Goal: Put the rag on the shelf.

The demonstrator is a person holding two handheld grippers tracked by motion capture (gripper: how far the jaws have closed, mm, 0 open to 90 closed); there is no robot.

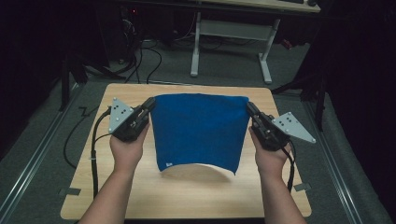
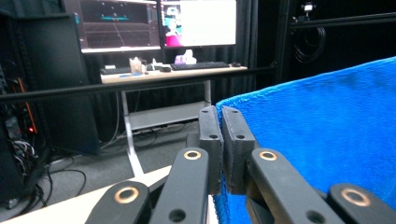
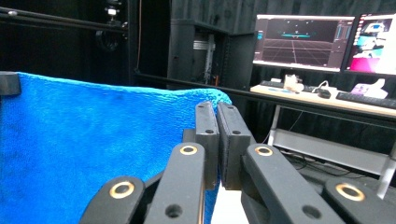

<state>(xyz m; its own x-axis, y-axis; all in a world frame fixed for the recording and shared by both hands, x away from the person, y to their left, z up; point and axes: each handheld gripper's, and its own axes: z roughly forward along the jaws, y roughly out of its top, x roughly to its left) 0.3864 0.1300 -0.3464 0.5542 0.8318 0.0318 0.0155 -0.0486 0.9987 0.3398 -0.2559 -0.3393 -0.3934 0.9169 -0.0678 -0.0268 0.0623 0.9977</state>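
Blue cloth (image 1: 200,130) held stretched between both tools, lifted, lower edge hanging above table (image 1: 140,196). Left tool (image 1: 148,106) clamped on cloth's top corner; right tool (image 1: 250,109) clamped on opposite corner. Judged: tension to be kept even, both tools level, corners not released early.

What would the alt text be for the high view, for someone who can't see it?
A person's two hands hold a blue towel stretched up above a wooden table, the left gripper and right gripper each clamped on a top corner. The towel's lower edge hangs just over the tabletop, and a white desk frame stands on the floor beyond.
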